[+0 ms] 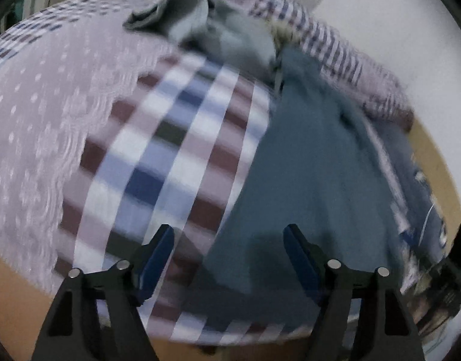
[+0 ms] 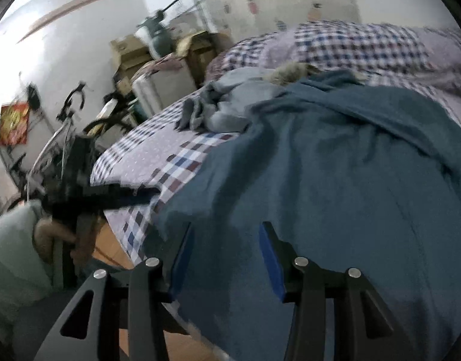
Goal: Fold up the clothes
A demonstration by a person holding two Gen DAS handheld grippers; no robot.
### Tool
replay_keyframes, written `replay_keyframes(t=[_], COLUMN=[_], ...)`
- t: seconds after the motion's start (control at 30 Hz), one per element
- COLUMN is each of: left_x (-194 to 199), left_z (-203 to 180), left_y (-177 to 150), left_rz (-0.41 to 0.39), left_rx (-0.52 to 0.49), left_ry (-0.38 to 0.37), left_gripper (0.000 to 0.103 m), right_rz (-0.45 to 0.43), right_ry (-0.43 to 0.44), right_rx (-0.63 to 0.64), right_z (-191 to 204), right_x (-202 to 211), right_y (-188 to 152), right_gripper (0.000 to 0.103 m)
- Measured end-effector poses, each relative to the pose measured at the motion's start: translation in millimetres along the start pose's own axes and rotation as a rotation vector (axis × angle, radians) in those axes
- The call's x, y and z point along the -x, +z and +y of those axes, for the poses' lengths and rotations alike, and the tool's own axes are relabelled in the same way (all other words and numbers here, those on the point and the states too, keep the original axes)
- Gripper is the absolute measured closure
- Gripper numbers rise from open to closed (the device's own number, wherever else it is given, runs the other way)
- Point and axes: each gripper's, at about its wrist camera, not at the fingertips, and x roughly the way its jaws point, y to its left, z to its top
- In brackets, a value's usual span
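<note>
A teal-blue garment [image 2: 335, 180] lies spread over the checked bed sheet [image 2: 146, 156]. In the left wrist view the same garment [image 1: 305, 156] covers the right half of the bed. A crumpled grey garment [image 2: 230, 105] sits behind it, near the pillow end. My right gripper [image 2: 227, 228] hovers over the garment's near edge, its jaws apart and no fold pinched between the pads. My left gripper [image 1: 229, 231] stands open above the line where the teal cloth meets the sheet [image 1: 170, 150], with nothing between its fingers. In the right wrist view the left gripper [image 2: 134, 197] is a black blur at the bed's left edge.
A checked duvet or pillow [image 2: 365, 48] lies along the far side of the bed. Cardboard boxes [image 2: 131, 51] and a bicycle [image 2: 65, 126] stand by the wall to the left. A person's hand [image 2: 50, 234] and pale sleeve are at the near left. Wooden floor [image 2: 107, 246] shows below.
</note>
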Motion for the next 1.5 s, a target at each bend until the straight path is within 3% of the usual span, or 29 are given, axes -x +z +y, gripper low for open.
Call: replay_keyframes(t=[0.1,0.17,0.23,0.4,0.6,0.77,1.0,1.1,1.2,1.33,1.4,1.5], left_x=[-9,-12,-13,-16,18,52,68,73,79,98,98,81], left_z=[2,1,0,4,9,9,13,12,7,0,-4,-2], left_y=[-8,-12,-13,-17,-25,-36,-44,-44,-47,-60,-65,-62], left_rz=[0.065,0.082,0.092,0.126,0.045,-0.019,-0.032,-0.031,-0.027,0.001,0.026,0.068], left_rx=[-0.029,-0.039,-0.047,-0.033,0.041,0.077,0.108,0.104,0.092,0.028,0.005,0.014], left_ry=[0.034,0.033,0.027,0.032,-0.047,-0.083,-0.100,-0.107,-0.119,-0.147,-0.124,-0.039], left_gripper=[0.039,0.041,0.063,0.099,0.102,0.102,0.102,0.102,0.102,0.102,0.102,0.102], right_rz=[-0.021,-0.038,-0.053,-0.026,0.242,0.352,0.495,0.532,0.537,0.455,0.425,0.501], right_ry=[-0.014,-0.030,-0.088,-0.294,-0.460,-0.465,-0.449,-0.467,-0.520,-0.534,-0.552,-0.639], right_rx=[-0.076,-0.121,-0.166,-0.325,-0.409,-0.423,-0.351,-0.267,-0.213,-0.243,-0.258,-0.250], right_z=[-20,-40,-64,-132,-177,-188,-185,-172,-160,-146,-141,-144], right_x=[27,54,85,159,179,173,143,135,145,196,220,242], right_y=[-5,-8,-15,-45,-94,-109,-114,-112,-108,-101,-99,-117], right_gripper=[0.055,0.055,0.055,0.053,0.053,0.053,0.059,0.100,0.101,0.102,0.103,0.103])
